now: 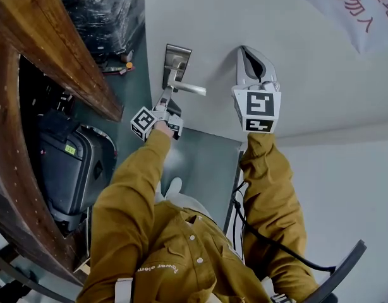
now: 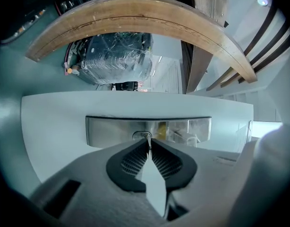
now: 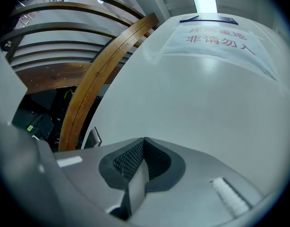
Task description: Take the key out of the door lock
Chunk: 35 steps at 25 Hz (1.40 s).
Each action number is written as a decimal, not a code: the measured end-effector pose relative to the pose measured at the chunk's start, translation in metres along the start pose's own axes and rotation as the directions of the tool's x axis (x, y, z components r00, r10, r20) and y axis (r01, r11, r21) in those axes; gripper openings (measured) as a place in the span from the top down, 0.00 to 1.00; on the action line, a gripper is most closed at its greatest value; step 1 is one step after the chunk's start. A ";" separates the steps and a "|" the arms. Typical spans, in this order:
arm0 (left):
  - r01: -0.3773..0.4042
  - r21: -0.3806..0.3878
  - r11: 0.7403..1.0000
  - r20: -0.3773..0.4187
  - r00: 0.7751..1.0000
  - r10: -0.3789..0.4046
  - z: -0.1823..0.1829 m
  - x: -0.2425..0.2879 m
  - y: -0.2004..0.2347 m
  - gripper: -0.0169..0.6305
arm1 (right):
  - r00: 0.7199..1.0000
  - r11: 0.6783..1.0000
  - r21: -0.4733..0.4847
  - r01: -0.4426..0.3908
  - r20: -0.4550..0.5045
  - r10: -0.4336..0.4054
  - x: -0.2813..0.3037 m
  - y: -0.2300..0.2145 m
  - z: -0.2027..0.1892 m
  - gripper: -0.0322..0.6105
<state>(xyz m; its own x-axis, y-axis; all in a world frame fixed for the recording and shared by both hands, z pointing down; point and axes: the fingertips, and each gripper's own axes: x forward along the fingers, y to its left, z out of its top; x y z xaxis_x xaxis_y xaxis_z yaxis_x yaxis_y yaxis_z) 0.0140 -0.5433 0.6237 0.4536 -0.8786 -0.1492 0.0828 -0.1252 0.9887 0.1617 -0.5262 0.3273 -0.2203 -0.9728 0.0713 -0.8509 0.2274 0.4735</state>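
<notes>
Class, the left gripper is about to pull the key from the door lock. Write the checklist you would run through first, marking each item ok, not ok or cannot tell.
1. Left gripper closed on the key: ok, its tips meet on the thin key at the keyhole.
2. Key seated in the lock plate, not yet out: ok.
3. Grip firm enough to pull: cannot tell, only the very tips hold it.
4. Lever handle clear of the left gripper: cannot tell, they sit close together in the head view.
5. Right gripper out of the way: ok, shut, empty, facing bare door away from the lock.
</notes>
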 end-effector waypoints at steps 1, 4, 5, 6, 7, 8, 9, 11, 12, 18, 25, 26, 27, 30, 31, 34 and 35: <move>-0.003 -0.002 1.000 0.000 1.000 0.003 -0.001 -0.002 -0.001 0.94 | 1.000 1.000 0.002 0.001 -0.003 -0.001 0.000 0.000 0.000 0.94; -0.010 0.003 1.000 0.001 1.000 0.010 -0.004 -0.016 -0.001 0.94 | 1.000 1.000 0.013 0.003 -0.011 -0.003 0.000 0.000 0.001 0.94; -0.010 0.005 1.000 0.001 1.000 0.010 -0.005 -0.022 -0.001 0.94 | 1.000 1.000 0.011 0.004 -0.014 -0.004 0.000 0.000 0.000 0.94; -0.005 0.009 1.000 -0.001 1.000 0.005 -0.007 -0.028 -0.002 0.94 | 1.000 1.000 0.008 0.004 -0.018 -0.004 0.001 0.000 0.000 0.94; 0.006 0.013 1.000 -0.003 1.000 -0.006 -0.008 -0.034 -0.005 0.94 | 1.000 1.000 0.004 0.004 -0.023 -0.003 0.001 0.000 -0.001 0.94; 0.021 0.015 1.000 -0.006 1.000 -0.021 -0.010 -0.039 -0.010 0.94 | 1.000 1.000 0.001 0.001 -0.027 -0.001 0.001 0.001 -0.002 0.94; 0.031 0.018 0.999 -0.008 0.999 -0.031 -0.010 -0.044 -0.014 0.94 | 1.000 1.000 0.000 0.000 -0.029 0.000 0.000 0.002 -0.002 0.94; 0.021 0.035 0.999 -0.009 1.000 -0.021 -0.010 -0.054 -0.021 0.94 | 1.000 1.000 0.013 -0.003 -0.029 0.003 -0.005 0.006 -0.002 0.94; 0.016 0.044 0.999 -0.008 1.000 -0.016 -0.010 -0.058 -0.026 0.94 | 0.999 0.999 0.029 -0.014 -0.030 0.015 -0.009 0.010 -0.002 0.94; 0.028 0.049 0.998 0.003 1.000 -0.028 -0.020 -0.085 -0.074 0.94 | 0.998 0.989 0.137 -0.055 -0.029 0.060 -0.046 0.040 0.003 0.94; 0.046 -0.058 0.997 -0.021 0.999 -0.048 -0.053 -0.117 -0.135 0.94 | 0.997 0.960 0.269 -0.076 -0.013 0.083 -0.103 0.069 0.006 0.94; 0.041 -0.069 0.997 -0.032 0.999 -0.044 -0.058 -0.123 -0.142 0.94 | 0.997 0.958 0.276 -0.074 -0.007 0.079 -0.111 0.071 0.008 0.94; 0.035 -0.072 0.997 -0.043 0.998 -0.038 -0.063 -0.129 -0.150 0.94 | 0.997 0.957 0.281 -0.074 -0.001 0.077 -0.118 0.074 0.010 0.94; 0.021 -0.060 0.998 -0.075 0.997 -0.025 -0.074 -0.147 -0.169 0.94 | 0.997 0.948 0.310 -0.070 -0.005 0.075 -0.142 0.081 0.015 0.94; 0.016 -0.056 0.998 -0.084 0.996 -0.021 -0.077 -0.152 -0.174 0.94 | 0.997 0.946 0.316 -0.067 -0.013 0.075 -0.152 0.084 0.015 0.94; 0.010 -0.049 0.999 -0.100 0.995 -0.015 -0.082 -0.165 -0.187 0.94 | 0.998 0.951 0.303 -0.064 0.000 0.067 -0.175 0.092 0.016 0.94; 0.012 -0.049 0.999 -0.102 0.995 -0.017 -0.083 -0.169 -0.191 0.94 | 0.998 0.951 0.303 -0.061 0.022 0.057 -0.180 0.094 0.017 0.94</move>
<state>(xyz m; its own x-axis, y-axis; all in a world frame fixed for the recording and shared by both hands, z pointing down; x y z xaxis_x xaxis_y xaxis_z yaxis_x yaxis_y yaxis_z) -0.0047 -0.3331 0.4586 0.5404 -0.8247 -0.1669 0.1318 -0.1129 0.9848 0.1135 -0.3290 0.3440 -0.2792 -0.9570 0.0788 -0.9402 0.2891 0.1801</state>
